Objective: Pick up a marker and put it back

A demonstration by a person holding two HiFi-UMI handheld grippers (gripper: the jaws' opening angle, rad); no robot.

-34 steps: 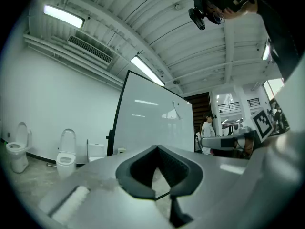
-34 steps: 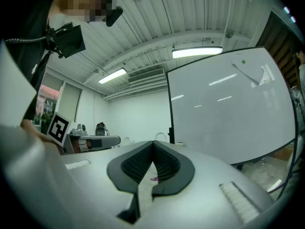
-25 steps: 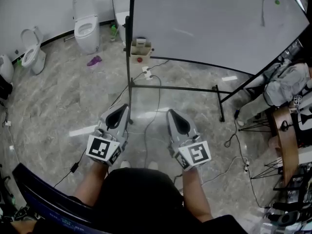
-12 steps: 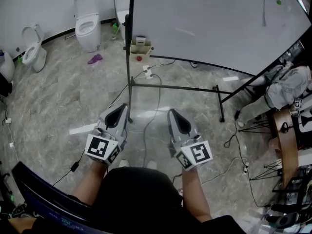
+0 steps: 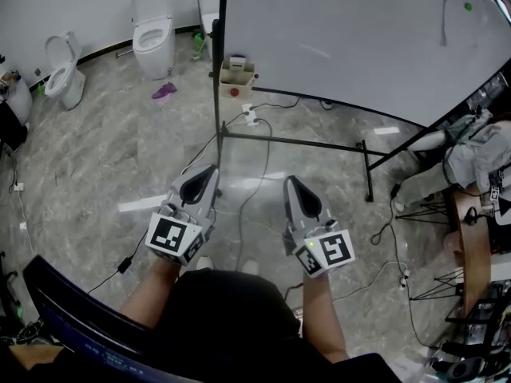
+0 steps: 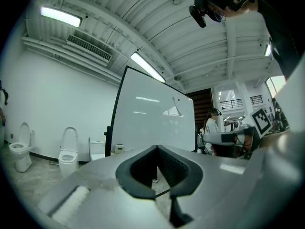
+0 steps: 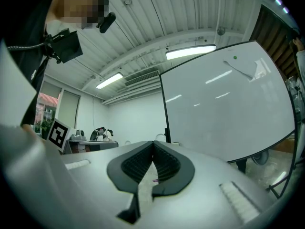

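Observation:
No marker shows clearly in any view. A small beige holder box (image 5: 237, 73) with a red item on its front hangs on the whiteboard's (image 5: 343, 38) black post. My left gripper (image 5: 210, 171) and right gripper (image 5: 290, 181) are held side by side above the marble floor, pointing toward the board's stand. Both are shut with nothing between the jaws. In the left gripper view the left gripper (image 6: 156, 147) has its tips together, with the whiteboard (image 6: 152, 123) far ahead. In the right gripper view the right gripper (image 7: 153, 143) is likewise shut, and the whiteboard (image 7: 224, 104) fills the right side.
Two toilets (image 5: 153, 27) (image 5: 62, 78) stand along the back wall. Cables and a power strip (image 5: 250, 116) lie under the board's black stand (image 5: 295, 144). A purple scrap (image 5: 164, 92) is on the floor. A person (image 5: 467, 154) sits at the right by desks.
The head view has drifted a little, so the board, box and toilets sit slightly further right. Both grippers stay shut and side by side, a touch lower and more to the right in the frame.

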